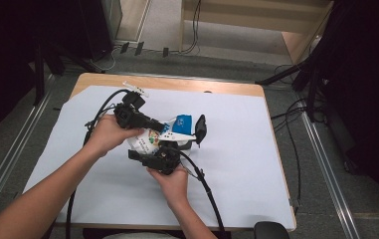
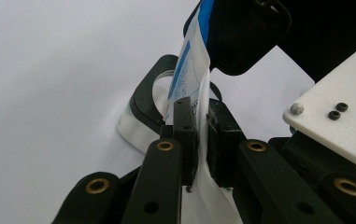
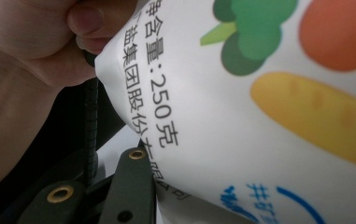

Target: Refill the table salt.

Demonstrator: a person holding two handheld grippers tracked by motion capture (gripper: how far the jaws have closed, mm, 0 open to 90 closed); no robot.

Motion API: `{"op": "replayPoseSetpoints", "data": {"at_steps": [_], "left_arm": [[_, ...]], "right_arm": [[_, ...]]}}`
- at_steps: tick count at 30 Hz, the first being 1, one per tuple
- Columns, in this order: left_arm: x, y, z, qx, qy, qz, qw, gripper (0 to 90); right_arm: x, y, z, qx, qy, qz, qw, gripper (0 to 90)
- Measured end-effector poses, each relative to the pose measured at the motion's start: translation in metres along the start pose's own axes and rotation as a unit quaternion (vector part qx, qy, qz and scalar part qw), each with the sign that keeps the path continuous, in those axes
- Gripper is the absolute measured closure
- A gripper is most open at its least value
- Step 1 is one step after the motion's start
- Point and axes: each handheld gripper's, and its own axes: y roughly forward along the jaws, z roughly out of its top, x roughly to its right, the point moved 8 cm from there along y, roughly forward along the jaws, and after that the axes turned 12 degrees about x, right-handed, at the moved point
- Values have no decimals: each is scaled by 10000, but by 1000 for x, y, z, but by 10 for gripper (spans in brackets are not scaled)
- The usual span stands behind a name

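Note:
A white pouch [image 1: 149, 139] with a blue top and printed vegetables is held up over the middle of the table between both grippers. My left gripper [image 1: 164, 128] comes in from the left. In the left gripper view it [image 2: 202, 135] is shut on the pouch's thin white edge [image 2: 185, 79]. My right gripper [image 1: 172, 143] reaches up from below and is shut on the pouch body, one of its pads [image 2: 245, 32] lying against the blue top. The pouch [image 3: 241, 93] sits very close in the right gripper view, with black print, a carrot and broccoli on it.
A white sheet [image 1: 236, 164] covers most of the wooden table [image 1: 177, 84]. A small white object [image 1: 135, 88] lies near the back edge. Black cables [image 1: 207, 191] trail from both grippers toward the person. The left hand [image 3: 21, 70] is close to the pouch.

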Motion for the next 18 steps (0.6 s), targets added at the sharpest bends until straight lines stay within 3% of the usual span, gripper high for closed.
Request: {"op": "replayPoseSetpoints", "data": {"at_steps": [18], "left_arm": [[-1, -1, 0, 9, 23, -17, 10000, 838]], "right_arm": [[-1, 0, 1, -23, -25, 58, 10000, 699]]}}
